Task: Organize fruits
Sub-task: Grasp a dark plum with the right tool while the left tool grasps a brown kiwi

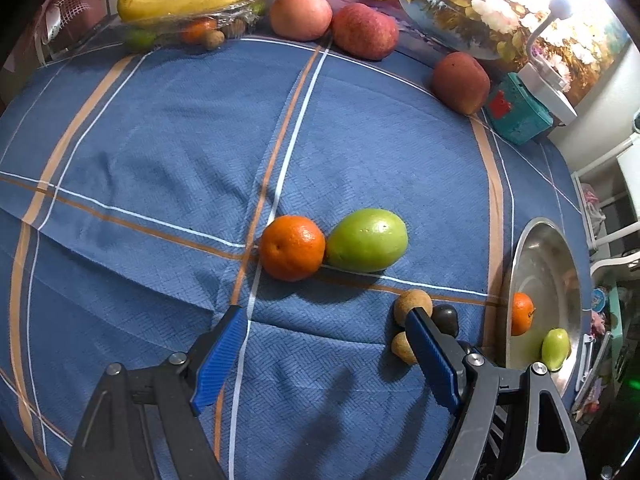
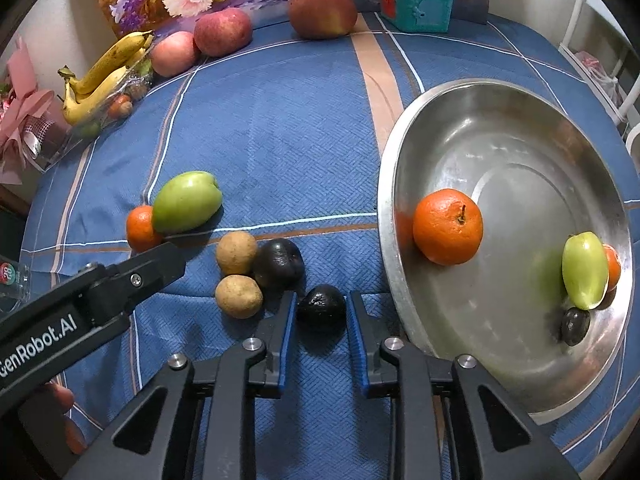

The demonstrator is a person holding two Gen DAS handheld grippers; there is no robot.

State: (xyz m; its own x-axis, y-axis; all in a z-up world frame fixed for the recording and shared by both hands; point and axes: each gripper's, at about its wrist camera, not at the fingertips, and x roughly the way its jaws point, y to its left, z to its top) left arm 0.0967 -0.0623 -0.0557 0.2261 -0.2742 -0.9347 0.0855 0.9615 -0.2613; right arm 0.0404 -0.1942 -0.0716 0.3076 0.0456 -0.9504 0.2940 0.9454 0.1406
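The steel bowl (image 2: 404, 240) sits on the blue checked tablecloth (image 2: 280, 128), and I place everything else from it. Inside it lie an orange (image 2: 447, 226) against the near-left wall, and across the floor of the bowl a green fruit (image 2: 585, 276) with a second orange (image 2: 613, 267) touching it behind and a small dark fruit (image 2: 575, 326) just in front of it.

Just left of the bowl's rim, the right gripper (image 2: 321, 309) points down at the cloth, its blue pads closed on a dark fruit (image 2: 321, 307) that sits between them on the cloth. Further left of the bowl is a tight cluster: another dark fruit (image 2: 278, 263) touching two small tan fruits (image 2: 237, 253), one behind the other.

The left gripper (image 1: 324, 316) hangs over the cloth with its jaws wide and nothing between them; one finger overlaps the tan cluster in its own view. Beyond it, well left of the bowl, an orange (image 1: 292, 248) and a large green fruit (image 1: 368, 240) lie touching.

Far from the bowl, along the table's back edge, are three red apples (image 2: 223, 32), a bunch of bananas (image 2: 104, 76) and a teal box (image 2: 416, 0).
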